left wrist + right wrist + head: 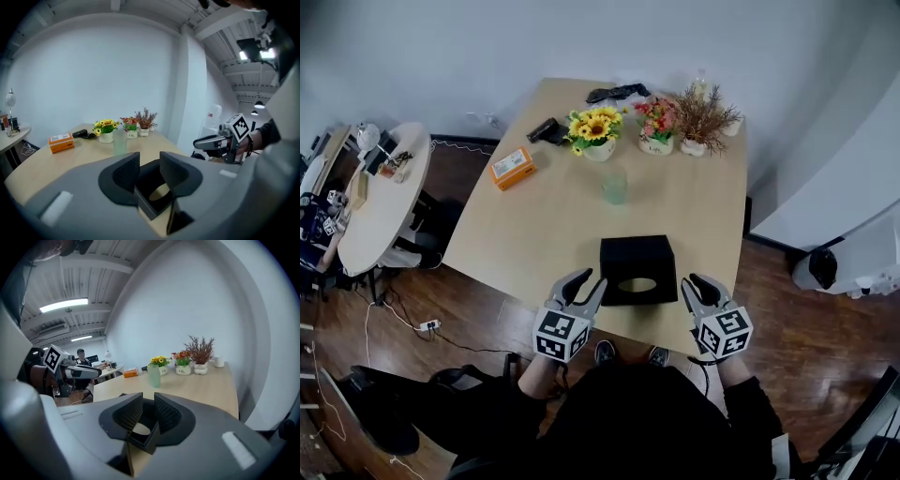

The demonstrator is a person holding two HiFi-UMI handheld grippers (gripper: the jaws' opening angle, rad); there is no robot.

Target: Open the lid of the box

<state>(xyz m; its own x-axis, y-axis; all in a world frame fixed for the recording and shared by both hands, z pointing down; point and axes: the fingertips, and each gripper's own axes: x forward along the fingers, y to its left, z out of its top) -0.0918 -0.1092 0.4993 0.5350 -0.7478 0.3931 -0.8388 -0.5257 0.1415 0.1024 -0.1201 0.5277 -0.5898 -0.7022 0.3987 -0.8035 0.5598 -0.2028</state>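
Positioning step: box (146,206) flanked by left gripper (587,281) and right gripper (696,284), both slightly open, empty; lid (652,258) edge to be gripped next.

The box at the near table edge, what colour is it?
The box is plain black; the head view shows it best.

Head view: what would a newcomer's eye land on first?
The black box with an oval hole in its top sits at the near edge of the table. The left gripper and right gripper flank its near corners. After that, the eye goes to the flower pots lined along the far end and the orange box toward the left edge.
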